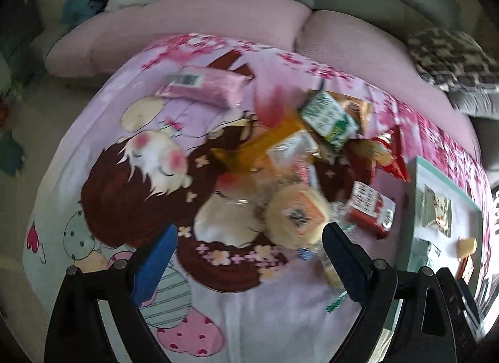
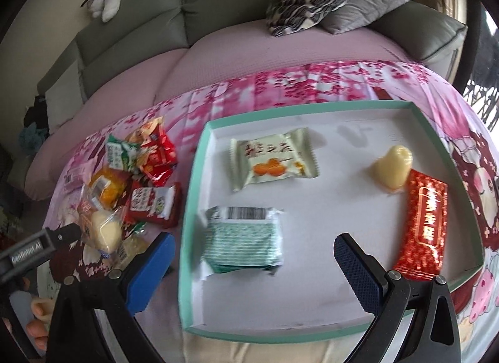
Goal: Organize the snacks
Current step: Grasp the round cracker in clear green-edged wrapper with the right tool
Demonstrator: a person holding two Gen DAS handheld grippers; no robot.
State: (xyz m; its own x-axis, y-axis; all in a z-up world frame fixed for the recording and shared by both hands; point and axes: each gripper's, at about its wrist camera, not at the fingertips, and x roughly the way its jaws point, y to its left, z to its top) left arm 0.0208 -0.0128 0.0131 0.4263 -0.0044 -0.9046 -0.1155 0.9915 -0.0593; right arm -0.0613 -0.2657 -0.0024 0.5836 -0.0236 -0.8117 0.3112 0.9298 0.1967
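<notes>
Left tongs (image 1: 249, 257) were spread wide and empty above a round pale-yellow pastry in clear wrap (image 1: 296, 216), at the near edge of the loose snack pile (image 1: 312, 150) on the tabletop's pink cartoon-print cloth (image 1: 93, 150). Right tongs (image 2: 252, 266) were likewise released, holding nothing, over a green-striped white packet (image 2: 243, 238) lying in the shallow teal-rimmed white tray (image 2: 193, 207). The tray also held a pale-green biscuit packet (image 2: 273, 158), a red patterned packet (image 2: 424, 222) and a cream jelly cup (image 2: 394, 166).
</notes>
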